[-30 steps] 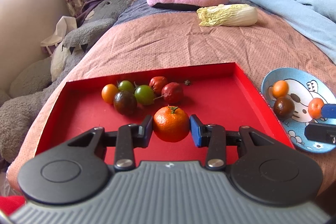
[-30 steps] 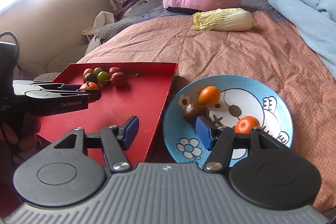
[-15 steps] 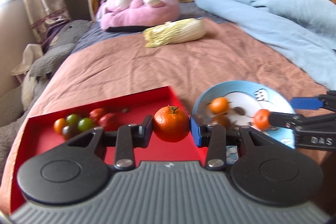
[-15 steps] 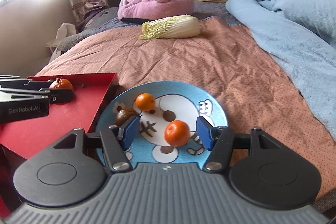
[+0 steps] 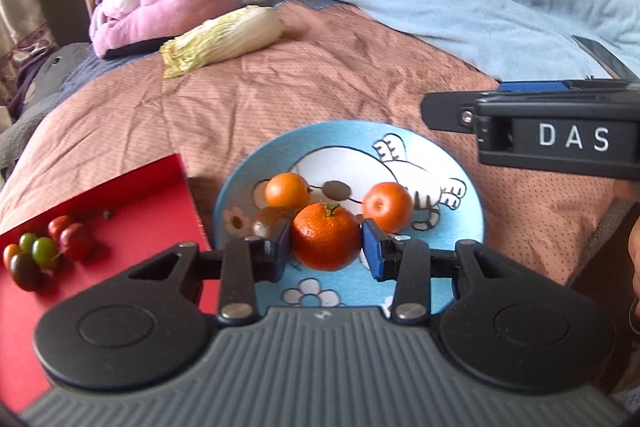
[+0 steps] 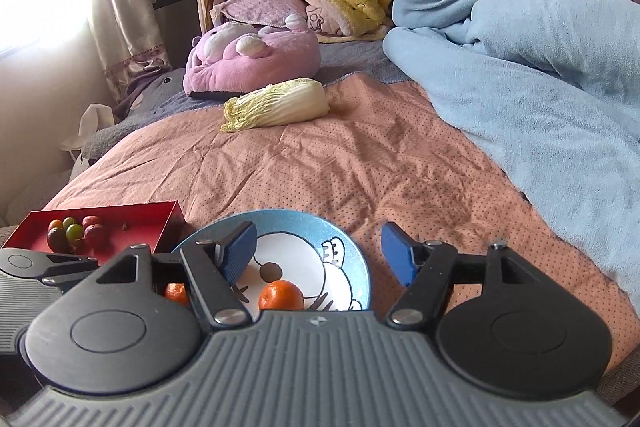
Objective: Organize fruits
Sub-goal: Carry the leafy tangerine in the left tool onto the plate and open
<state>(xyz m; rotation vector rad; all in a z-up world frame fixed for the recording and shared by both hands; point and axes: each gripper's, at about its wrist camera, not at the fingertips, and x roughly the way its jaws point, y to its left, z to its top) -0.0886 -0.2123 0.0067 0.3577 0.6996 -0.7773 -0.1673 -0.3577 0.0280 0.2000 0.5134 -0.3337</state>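
My left gripper (image 5: 326,247) is shut on a big orange mandarin (image 5: 326,241) with a green stem, held above the blue cartoon plate (image 5: 460,239). On the plate lie two smaller orange fruits (image 5: 287,190) (image 5: 387,201) and a dark one, mostly hidden behind my left finger. The red tray (image 5: 132,203) at the left holds several small tomatoes (image 5: 44,251). My right gripper (image 6: 316,251) hovers over the plate (image 6: 352,259) with its jaws opening and nothing between them. An orange fruit (image 6: 281,295) lies just below it.
A napa cabbage (image 6: 276,105) lies farther back on the pink bedspread (image 6: 320,171). A pink plush (image 6: 252,61) sits behind it and a light blue blanket (image 6: 540,79) covers the right side. Part of a hand (image 5: 634,251) shows at the right edge.
My left gripper carried the mandarin rightward from over the red tray to above the blue plate. My right gripper drew back from the plate's orange fruit and its jaws spread wider.
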